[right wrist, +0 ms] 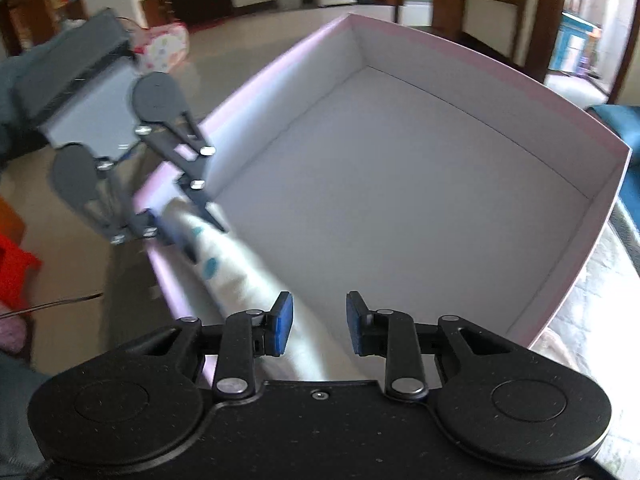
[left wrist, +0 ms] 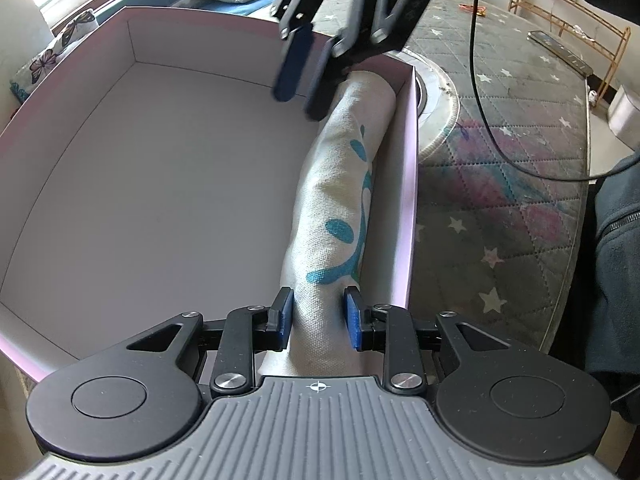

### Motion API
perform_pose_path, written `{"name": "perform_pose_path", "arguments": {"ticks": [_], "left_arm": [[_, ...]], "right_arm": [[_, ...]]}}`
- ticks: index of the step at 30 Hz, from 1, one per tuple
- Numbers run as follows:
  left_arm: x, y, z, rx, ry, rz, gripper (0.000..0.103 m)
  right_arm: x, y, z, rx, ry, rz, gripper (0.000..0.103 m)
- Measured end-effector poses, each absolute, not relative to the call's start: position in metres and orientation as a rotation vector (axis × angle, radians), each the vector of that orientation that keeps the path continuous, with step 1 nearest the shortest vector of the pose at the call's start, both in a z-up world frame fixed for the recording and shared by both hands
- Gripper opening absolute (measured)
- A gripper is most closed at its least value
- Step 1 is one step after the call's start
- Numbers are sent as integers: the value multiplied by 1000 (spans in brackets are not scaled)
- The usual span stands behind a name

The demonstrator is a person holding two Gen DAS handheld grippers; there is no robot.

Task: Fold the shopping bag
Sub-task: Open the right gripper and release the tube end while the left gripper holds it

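My left gripper (left wrist: 319,316) has its jaws around the near end of the rolled cream canvas shopping bag with teal print (left wrist: 344,200), steadying it against the side wall of the pink-edged white cardboard box (left wrist: 408,184). Farther along, my right gripper (left wrist: 306,80) hovers, jaws apart, empty.

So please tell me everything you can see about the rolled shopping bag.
The shopping bag is off-white woven cloth, like canvas, with a teal printed pattern. It is rolled into a long tube and lies inside the pink box along one side wall, on the pale floor. The left gripper straddles its near end, its left pad against the cloth. The right gripper hangs open at its far end.
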State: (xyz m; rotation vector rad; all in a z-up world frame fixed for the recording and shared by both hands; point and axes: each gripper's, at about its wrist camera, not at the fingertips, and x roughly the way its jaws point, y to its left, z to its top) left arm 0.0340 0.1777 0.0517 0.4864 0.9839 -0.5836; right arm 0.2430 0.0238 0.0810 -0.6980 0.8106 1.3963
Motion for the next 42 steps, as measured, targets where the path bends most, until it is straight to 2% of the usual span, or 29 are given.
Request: {"name": "perform_pose_path", "arguments": {"ticks": [10,42], "left_arm": [[33,176,50,490,983,-591,31],[34,175,60,439,944,-588,36]], "right_arm": [[241,43,43,-730,851,1352,32],[250,43,29,-747,852,1362,34]]}}
